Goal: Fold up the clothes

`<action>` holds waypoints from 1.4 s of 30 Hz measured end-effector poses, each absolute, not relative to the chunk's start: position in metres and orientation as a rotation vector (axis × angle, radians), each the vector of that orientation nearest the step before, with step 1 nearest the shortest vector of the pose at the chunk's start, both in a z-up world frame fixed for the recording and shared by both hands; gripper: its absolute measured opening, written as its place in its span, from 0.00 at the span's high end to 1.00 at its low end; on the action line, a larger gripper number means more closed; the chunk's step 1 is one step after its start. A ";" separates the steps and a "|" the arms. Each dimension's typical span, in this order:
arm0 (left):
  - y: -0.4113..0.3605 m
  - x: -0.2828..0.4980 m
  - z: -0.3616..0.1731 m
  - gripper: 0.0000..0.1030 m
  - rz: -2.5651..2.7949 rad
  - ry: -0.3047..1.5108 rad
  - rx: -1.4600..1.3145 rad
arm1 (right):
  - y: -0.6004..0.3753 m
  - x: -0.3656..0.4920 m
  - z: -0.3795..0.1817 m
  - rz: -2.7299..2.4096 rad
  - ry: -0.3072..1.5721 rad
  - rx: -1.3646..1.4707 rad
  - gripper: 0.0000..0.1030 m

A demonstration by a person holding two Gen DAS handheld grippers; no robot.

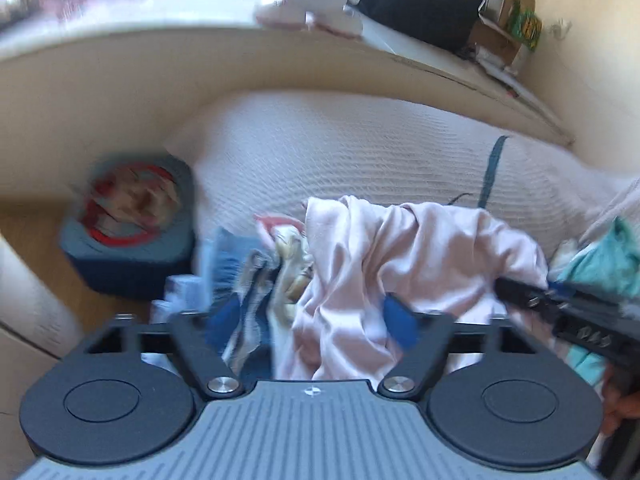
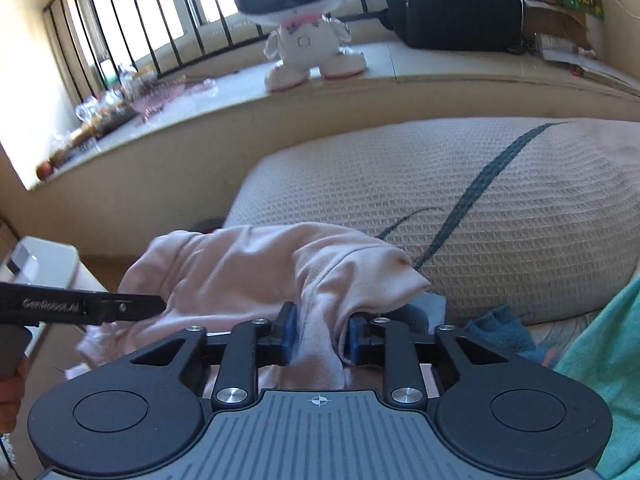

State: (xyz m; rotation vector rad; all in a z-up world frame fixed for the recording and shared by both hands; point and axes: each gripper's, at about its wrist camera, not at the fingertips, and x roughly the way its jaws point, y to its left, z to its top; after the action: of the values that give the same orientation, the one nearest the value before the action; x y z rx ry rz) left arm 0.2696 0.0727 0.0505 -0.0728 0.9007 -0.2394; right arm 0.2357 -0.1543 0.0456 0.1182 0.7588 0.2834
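A crumpled pale pink garment [image 1: 420, 264] lies on the bed's near edge. In the left wrist view my left gripper [image 1: 312, 320] hangs over it with its jaws wide open. The pink cloth and a blue-and-beige patterned cloth [image 1: 256, 292] lie between its blue pads [image 1: 400, 320], gripped by neither. In the right wrist view my right gripper [image 2: 320, 334] has its jaws partly apart. A hanging fold of the pink garment [image 2: 320, 344] fills the gap between them loosely. The left gripper [image 2: 152, 306] reaches in from the left, beside the garment.
The bed has a beige waffle cover [image 2: 500, 208] with a dark stripe. A teal cloth [image 2: 600, 352] lies at the right. A blue basket [image 1: 128, 240] with clothes stands on the floor to the left. A toy figure [image 2: 308, 48] and a black bag [image 2: 452, 0] sit on the window ledge.
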 end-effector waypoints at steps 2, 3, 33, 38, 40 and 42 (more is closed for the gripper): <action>0.067 0.250 0.066 0.20 -0.224 0.891 -0.010 | -0.157 0.223 0.055 0.289 0.736 0.116 0.63; 0.065 0.243 0.072 0.19 -0.208 0.894 -0.005 | -0.158 0.216 0.060 0.291 0.723 0.113 0.61; 0.051 0.034 0.114 0.00 -0.121 0.797 0.039 | -0.154 0.065 0.090 0.371 0.657 0.047 0.28; 0.062 -0.001 0.108 0.00 -0.123 0.699 -0.039 | -0.166 0.044 0.060 0.308 0.715 0.064 0.28; 0.060 -0.012 0.108 0.00 -0.144 0.664 -0.038 | -0.173 0.033 0.048 0.269 0.757 0.071 0.28; 0.055 -0.021 0.109 0.00 -0.159 0.637 -0.027 | -0.181 0.022 0.038 0.229 0.798 0.090 0.28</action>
State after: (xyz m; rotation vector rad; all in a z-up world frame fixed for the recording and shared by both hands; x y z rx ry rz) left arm -0.0210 0.0547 0.1085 -0.0266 0.6367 -0.1594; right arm 0.0215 -0.1813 0.0380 0.0898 0.7982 0.2295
